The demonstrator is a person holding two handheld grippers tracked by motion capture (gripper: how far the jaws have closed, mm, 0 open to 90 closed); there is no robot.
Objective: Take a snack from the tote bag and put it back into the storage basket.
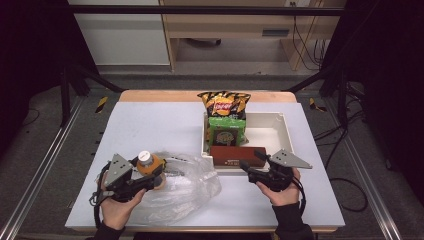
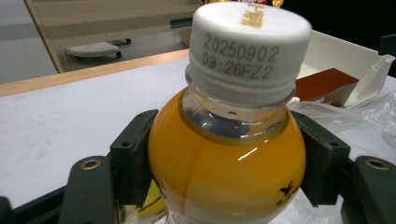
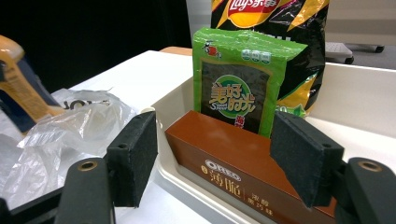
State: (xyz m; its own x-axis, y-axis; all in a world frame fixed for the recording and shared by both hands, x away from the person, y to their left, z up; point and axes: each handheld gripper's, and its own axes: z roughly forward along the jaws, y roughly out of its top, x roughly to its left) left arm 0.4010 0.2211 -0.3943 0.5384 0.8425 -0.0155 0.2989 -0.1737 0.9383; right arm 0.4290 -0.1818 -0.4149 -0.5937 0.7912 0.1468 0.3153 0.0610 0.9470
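White counter (image 1: 150, 125), near half. White tray (image 1: 285, 131) right of centre, brown box (image 1: 235, 155) at its near wall. Crumpled clear bag (image 1: 190, 185) lower left. Orange juice bottle (image 2: 229, 154) upright above bag, clenched by left gripper (image 1: 152, 176). Right gripper (image 1: 252, 160) released, jaws flanking box, not touching.

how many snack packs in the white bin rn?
3. Brown Oreo box along the near wall, green seaweed pack upright behind it, black-and-yellow Lay's bag against the far wall of the white bin. Smaller items behind them could be hidden.
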